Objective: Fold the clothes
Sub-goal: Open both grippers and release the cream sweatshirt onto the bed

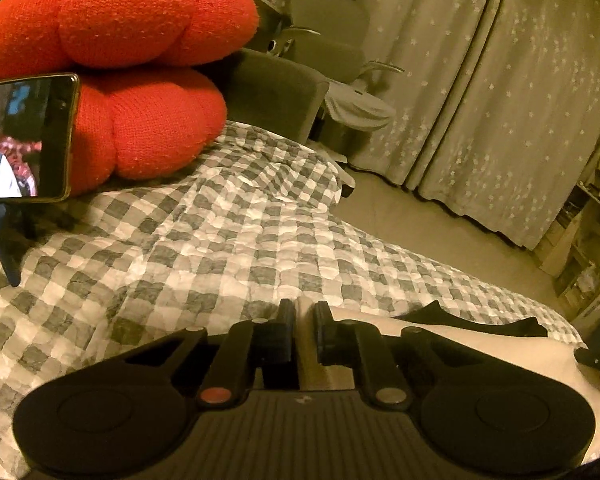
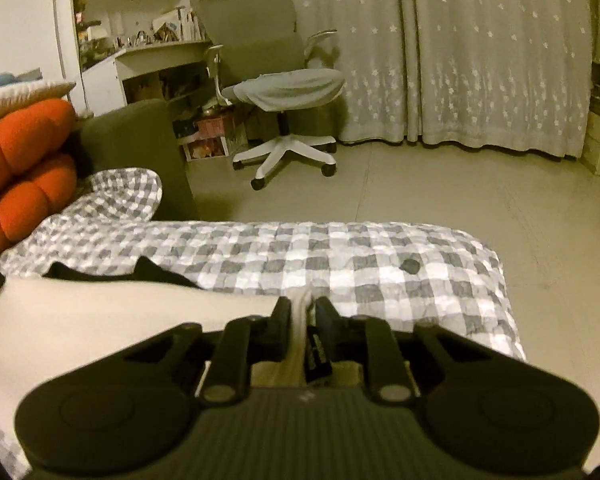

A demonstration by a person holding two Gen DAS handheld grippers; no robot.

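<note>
Left fingers: pinching cream garment, lower centre.
Right fingers: pinching the same garment's edge.
Bed: checked cover, beneath.

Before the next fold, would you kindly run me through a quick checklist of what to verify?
1. Left gripper shut on garment: ok.
2. Right gripper shut on garment: ok.
3. Garment stretched flat between the grippers: cannot tell.
4. Bedspread ahead clear: not ok, small dark object lies there.
5. Phone on stand away from the cloth: ok.
</note>
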